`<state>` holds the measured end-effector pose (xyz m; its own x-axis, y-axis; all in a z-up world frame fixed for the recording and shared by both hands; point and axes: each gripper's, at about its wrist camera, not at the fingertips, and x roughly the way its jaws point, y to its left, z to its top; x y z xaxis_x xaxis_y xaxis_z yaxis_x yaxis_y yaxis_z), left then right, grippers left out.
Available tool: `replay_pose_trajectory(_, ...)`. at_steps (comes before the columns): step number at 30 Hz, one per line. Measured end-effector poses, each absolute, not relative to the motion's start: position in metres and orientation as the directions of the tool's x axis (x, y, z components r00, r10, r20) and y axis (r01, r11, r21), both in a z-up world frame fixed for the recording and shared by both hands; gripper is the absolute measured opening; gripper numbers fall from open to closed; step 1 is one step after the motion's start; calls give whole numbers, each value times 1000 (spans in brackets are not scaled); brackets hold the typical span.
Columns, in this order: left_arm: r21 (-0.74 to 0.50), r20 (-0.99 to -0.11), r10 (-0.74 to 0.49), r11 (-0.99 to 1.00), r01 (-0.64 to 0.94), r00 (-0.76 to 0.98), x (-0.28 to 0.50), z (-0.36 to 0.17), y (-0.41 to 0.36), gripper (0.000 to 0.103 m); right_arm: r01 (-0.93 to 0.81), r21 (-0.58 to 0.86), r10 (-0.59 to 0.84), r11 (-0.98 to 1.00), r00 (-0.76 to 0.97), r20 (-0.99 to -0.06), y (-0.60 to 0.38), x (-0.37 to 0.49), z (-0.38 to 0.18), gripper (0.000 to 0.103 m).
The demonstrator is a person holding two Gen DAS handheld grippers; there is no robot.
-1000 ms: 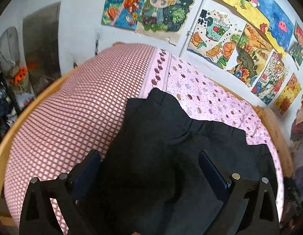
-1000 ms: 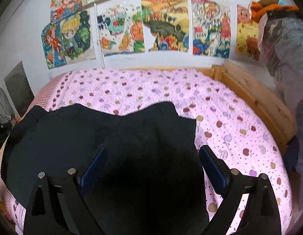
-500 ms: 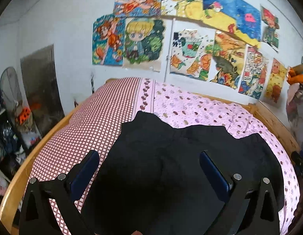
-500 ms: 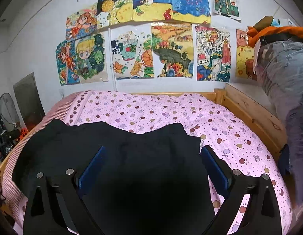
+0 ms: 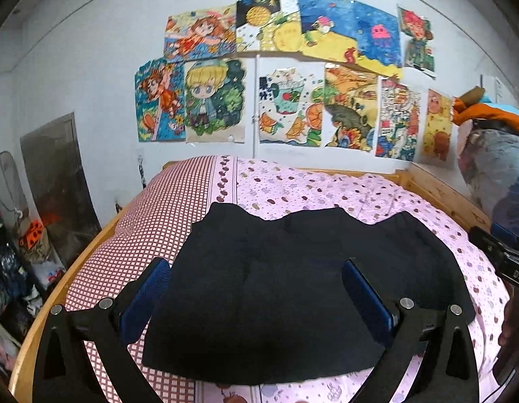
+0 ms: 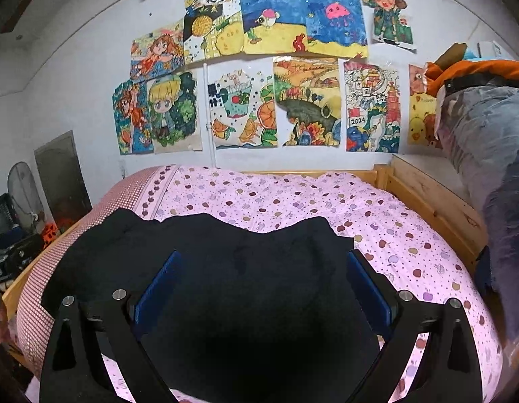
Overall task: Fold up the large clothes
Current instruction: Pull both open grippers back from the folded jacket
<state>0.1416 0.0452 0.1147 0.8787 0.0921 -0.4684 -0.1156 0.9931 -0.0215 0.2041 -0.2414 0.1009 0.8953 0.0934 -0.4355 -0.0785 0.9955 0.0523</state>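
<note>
Both the left tool (image 5: 256, 288) and the right tool (image 6: 262, 278) gape empty above the black garment (image 5: 293, 285), spread flat on the bed (image 5: 360, 194) for folding

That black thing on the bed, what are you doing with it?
It's a black garment being folded on the bed. A person holds a gripper in each hand, and both the left gripper and the right gripper are open above the cloth, holding nothing. The garment lies spread across the pink spotted sheet and partly over the checked part. Its far edge looks wavy, so it probably needs more tidying.
</note>
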Motion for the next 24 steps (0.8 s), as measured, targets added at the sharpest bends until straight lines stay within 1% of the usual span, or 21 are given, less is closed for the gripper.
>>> replay_pose_trajectory(5,15,-437,94,995,-98,894,121,125,39,103,-82,69,103,994,907,-408,-233,184,106,95)
replay_pose_trajectory(11,5,-400,114,993,-122,910,101,131,40,103,-135,78,155,988,908,-390,-222,164,110,95)
replay_pose_trajectory(16,-18,-417,106,992,-125,903,91,127,46,103,-160,58,170,985,903,-395,-215,151,107,95)
replay_pose_trajectory(19,-29,-430,78,995,-100,899,86,124,47,103,-181,60,190,982,903,-385,-213,145,106,95)
replay_pose_trajectory(24,4,-408,84,996,-90,909,77,120,43,103,-191,64,202,979,905,-376,-209,139,101,95)
